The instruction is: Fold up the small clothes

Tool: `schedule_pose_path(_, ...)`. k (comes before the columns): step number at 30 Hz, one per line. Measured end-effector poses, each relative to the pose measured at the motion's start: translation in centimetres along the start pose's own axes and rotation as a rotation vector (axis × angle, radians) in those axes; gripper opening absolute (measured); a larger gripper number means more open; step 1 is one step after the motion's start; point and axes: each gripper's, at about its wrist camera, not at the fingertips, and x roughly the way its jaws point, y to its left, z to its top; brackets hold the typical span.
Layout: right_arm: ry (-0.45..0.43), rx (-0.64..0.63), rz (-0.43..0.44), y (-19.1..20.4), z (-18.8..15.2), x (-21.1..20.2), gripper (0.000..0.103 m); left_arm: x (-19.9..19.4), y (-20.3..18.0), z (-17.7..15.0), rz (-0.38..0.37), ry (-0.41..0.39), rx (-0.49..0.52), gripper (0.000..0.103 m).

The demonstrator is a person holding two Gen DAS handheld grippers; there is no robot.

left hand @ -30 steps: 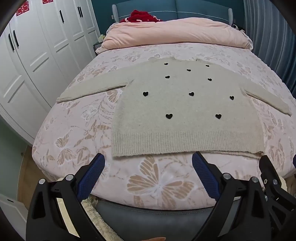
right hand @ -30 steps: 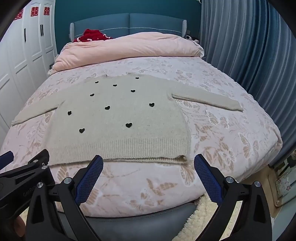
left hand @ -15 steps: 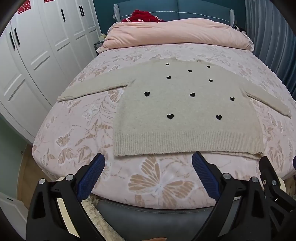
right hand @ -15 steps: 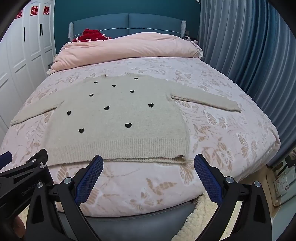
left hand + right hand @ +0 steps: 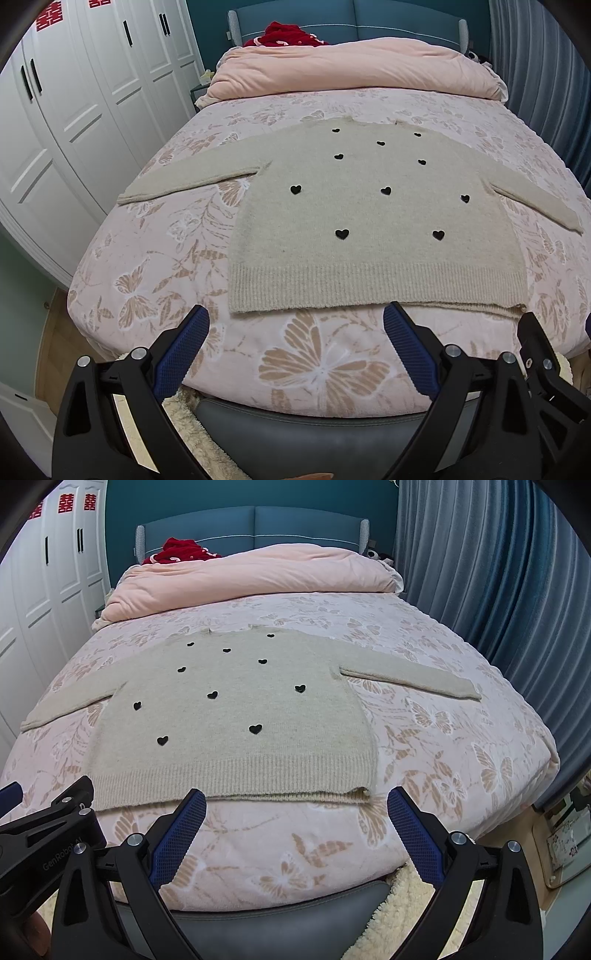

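A beige knit sweater (image 5: 373, 229) with small black hearts lies flat on the bed, sleeves spread to both sides, ribbed hem toward me. It also shows in the right wrist view (image 5: 236, 716). My left gripper (image 5: 295, 325) is open and empty, held just short of the hem near the foot of the bed. My right gripper (image 5: 295, 808) is open and empty, also just before the hem, toward its right corner. The left gripper's body shows at the left edge of the right wrist view (image 5: 48, 827).
The bed (image 5: 155, 258) has a pink butterfly-print sheet. A folded pink duvet (image 5: 351, 70) and a red garment (image 5: 284, 33) lie at the headboard. White wardrobes (image 5: 74, 110) stand on the left, blue curtains (image 5: 498, 572) on the right. A fluffy rug (image 5: 399, 904) lies below the bed's foot.
Both grippers have moved slightly forward toward the sweater's hem; the sweater has not moved and both stay open.
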Motion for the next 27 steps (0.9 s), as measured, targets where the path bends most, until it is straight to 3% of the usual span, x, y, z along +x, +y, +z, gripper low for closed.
schedule_pose_path(27, 0.008, 0.008, 0.004, 0.04, -0.15, -0.07, 0.097, -0.25, 0.14, 0.05, 0.019, -0.014, 0.006, 0.093)
